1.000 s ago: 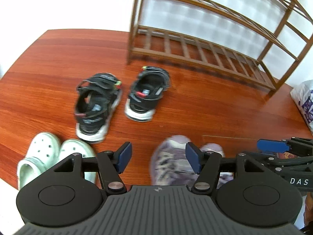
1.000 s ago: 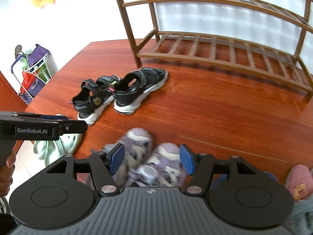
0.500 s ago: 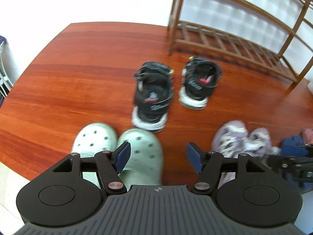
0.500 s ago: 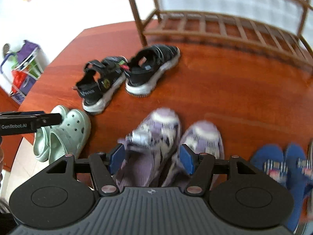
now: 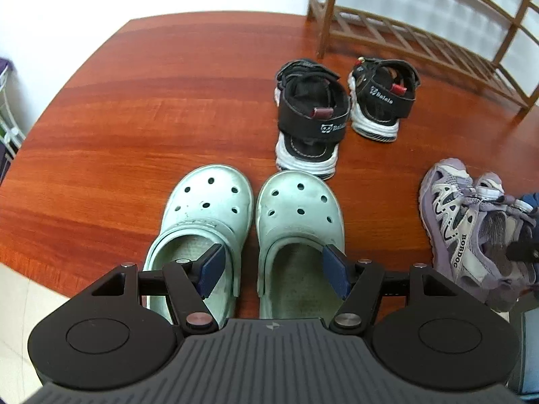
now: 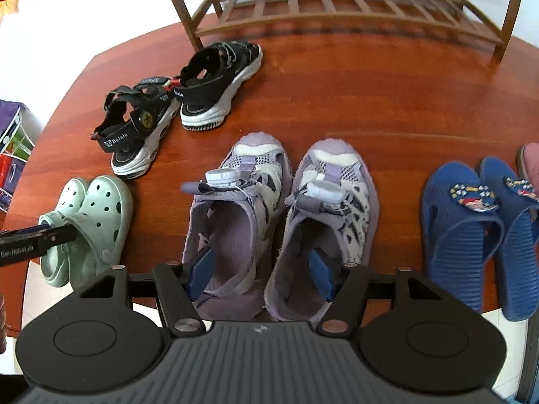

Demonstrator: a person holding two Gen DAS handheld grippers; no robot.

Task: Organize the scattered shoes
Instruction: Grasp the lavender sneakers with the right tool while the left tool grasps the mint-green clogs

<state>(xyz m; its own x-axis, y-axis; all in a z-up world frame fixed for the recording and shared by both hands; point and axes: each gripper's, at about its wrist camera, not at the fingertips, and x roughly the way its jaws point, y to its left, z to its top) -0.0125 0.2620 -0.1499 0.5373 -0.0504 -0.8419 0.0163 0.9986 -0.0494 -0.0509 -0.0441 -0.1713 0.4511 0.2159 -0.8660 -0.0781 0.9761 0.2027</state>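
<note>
Item: left gripper [image 5: 273,271], jaws spread wide, one blue pad over the opening of each mint-green clog [image 5: 202,229], so that the adjoining inner walls of the pair sat between the pads, seemingly placed to pinch both clogs at once; no contact could be confirmed. Item: right gripper [image 6: 259,267], jaws likewise spread, one pad inside the mouth of each lavender sneaker [image 6: 235,222], straddling the touching inner sides in the same manner. Both pairs stood toes forward, side by side, near the front edge of the red-brown wooden surface [image 5: 141,107]. Further out: a pair of black sandals [image 6: 175,101], one slightly askew against the other, lying between the sneakers and the rack. To the right of the sneakers, a pair of blue slippers [image 6: 471,222], and past them a sliver of a pink shoe [image 6: 530,161]. At the back: a slatted wooden shoe rack [image 6: 337,3], its visible shelves carrying no shoes, all the footwear resting in front of it.
</note>
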